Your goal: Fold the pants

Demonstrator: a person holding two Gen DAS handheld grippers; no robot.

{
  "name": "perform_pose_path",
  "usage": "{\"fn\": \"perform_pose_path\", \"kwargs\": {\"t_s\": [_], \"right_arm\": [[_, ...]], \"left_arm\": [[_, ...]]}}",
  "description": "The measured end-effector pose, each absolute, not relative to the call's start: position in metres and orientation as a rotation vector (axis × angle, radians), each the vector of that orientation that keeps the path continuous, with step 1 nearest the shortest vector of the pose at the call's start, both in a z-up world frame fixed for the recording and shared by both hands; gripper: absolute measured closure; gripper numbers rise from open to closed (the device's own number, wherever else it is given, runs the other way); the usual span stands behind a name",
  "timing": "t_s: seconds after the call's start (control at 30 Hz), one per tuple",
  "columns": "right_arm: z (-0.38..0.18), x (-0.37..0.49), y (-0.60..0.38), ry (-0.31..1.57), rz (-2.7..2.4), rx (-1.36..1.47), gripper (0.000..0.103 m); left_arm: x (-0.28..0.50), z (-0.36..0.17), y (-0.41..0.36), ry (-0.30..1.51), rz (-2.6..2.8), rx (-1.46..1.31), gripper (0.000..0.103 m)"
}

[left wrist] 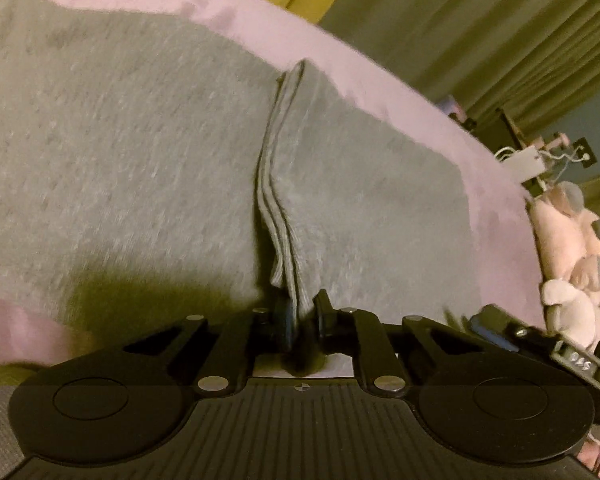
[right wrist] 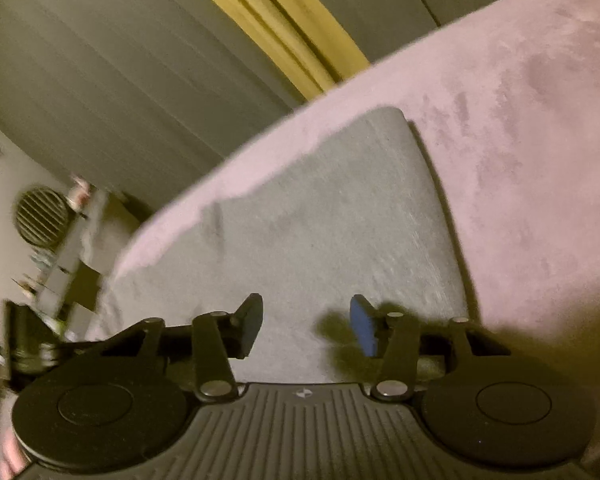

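Observation:
Grey pants point(left wrist: 140, 160) lie spread on a pink blanket point(left wrist: 400, 92). A stack of their folded edges point(left wrist: 278, 184) runs up the middle of the left wrist view, and my left gripper point(left wrist: 302, 304) is shut on the near end of that stack. In the right wrist view a folded grey panel of the pants point(right wrist: 320, 220) lies flat with a rounded far corner. My right gripper point(right wrist: 306, 320) hovers over its near part, jaws apart, with its blue pad point(right wrist: 364, 332) clear of the cloth and nothing pinched.
A pink plush toy point(left wrist: 572, 248) sits at the blanket's right edge, beside a white tag and cords point(left wrist: 528, 160). Grey-green curtains point(right wrist: 140, 80) and a yellow one point(right wrist: 284, 20) hang behind the bed. A round vent point(right wrist: 42, 216) and cluttered furniture show at left.

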State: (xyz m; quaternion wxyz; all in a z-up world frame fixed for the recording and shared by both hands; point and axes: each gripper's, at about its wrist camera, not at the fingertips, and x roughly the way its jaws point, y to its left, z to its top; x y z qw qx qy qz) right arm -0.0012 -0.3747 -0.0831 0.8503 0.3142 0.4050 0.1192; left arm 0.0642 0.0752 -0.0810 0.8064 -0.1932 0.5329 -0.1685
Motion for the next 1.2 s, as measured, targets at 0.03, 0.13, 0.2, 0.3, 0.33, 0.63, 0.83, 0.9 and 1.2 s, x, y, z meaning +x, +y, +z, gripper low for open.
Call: {"fn": "perform_pose_path", "kwargs": {"t_s": [0.03,0.13,0.2,0.3,0.33,0.63,0.83,0.9,1.2], "right_arm": [[-0.089,0.002,-0.370,0.910,0.243,0.643,0.055],[-0.092,-0.009,-0.354,0.954,0.262,0.522,0.058],[-0.086,-0.020,-0.343,0.974,0.298,0.450,0.058],[-0.088,-0.031,-0.339,1.033,0.308,0.431,0.058],[-0.087,-0.033,-0.340,1.029,0.289,0.426,0.058],[-0.065,-0.014,-0.318,0.879,0.315,0.404,0.039],[-0.079,-0.021,-0.283,0.931,0.380,0.197,0.018],[-0.076,-0.024,-0.287,0.927,0.417,0.229,0.017],[-0.093,-0.019,-0.356,0.872,0.333,0.541,0.011]], "left_arm": [[0.066,-0.085,0.074,1.150,-0.349,-0.409,0.088],[0.067,-0.097,0.078,1.178,-0.325,-0.413,0.080],[0.069,-0.100,0.084,1.184,-0.322,-0.451,0.078],[0.070,-0.105,0.092,1.189,-0.325,-0.494,0.076],[0.070,-0.106,0.093,1.189,-0.326,-0.501,0.076],[0.069,-0.102,0.109,1.150,-0.272,-0.564,0.054],[0.056,-0.076,0.169,0.955,-0.015,-0.563,0.026],[0.048,-0.071,0.204,0.858,0.052,-0.623,0.023],[0.021,-0.089,0.336,0.626,0.301,-0.872,0.007]]}}
